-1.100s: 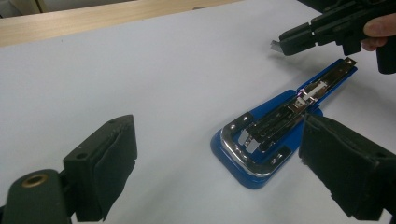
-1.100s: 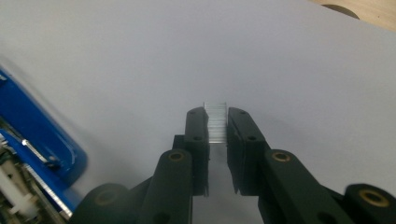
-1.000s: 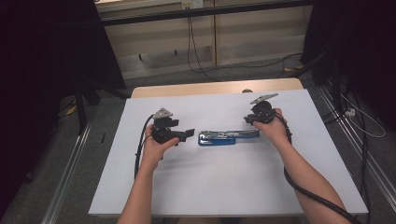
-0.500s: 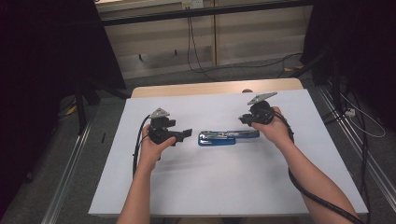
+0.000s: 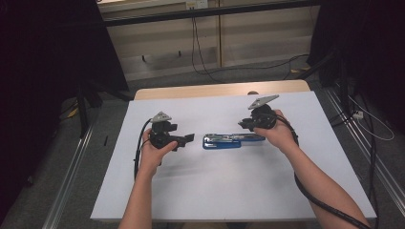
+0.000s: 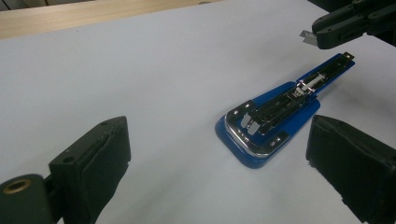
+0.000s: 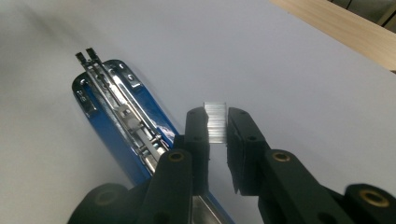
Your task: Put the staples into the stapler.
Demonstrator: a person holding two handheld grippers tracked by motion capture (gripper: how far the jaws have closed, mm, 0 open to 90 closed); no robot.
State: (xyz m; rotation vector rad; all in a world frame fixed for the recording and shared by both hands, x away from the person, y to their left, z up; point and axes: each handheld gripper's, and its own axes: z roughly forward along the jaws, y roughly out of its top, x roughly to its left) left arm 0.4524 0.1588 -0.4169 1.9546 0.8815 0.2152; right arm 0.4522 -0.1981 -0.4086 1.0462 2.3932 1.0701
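Holding a strip of staples (image 7: pixel 215 120) clamped in the right claw (image 7: pixel 216 122), just above the opened blue stapler (image 5: pixel 228 140) lying mid-table (image 5: pixel 215 191). Left claw (image 6: pixel 219 154) gapes wide, near the stapler's broad end. Risk: thin strip snaps or tilts, missing the narrow channel; unbraced stapler may slide.

We saw the blue stapler (image 5: pixel 221 141) lying opened flat on the counter, and a silver staple strip (image 7: pixel 216 120) pinched above it.

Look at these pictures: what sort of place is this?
Probably a lab or workshop test bench: a white-covered table, cables on the floor, and hand-held grippers, the right gripper holding staples above an opened blue stapler.
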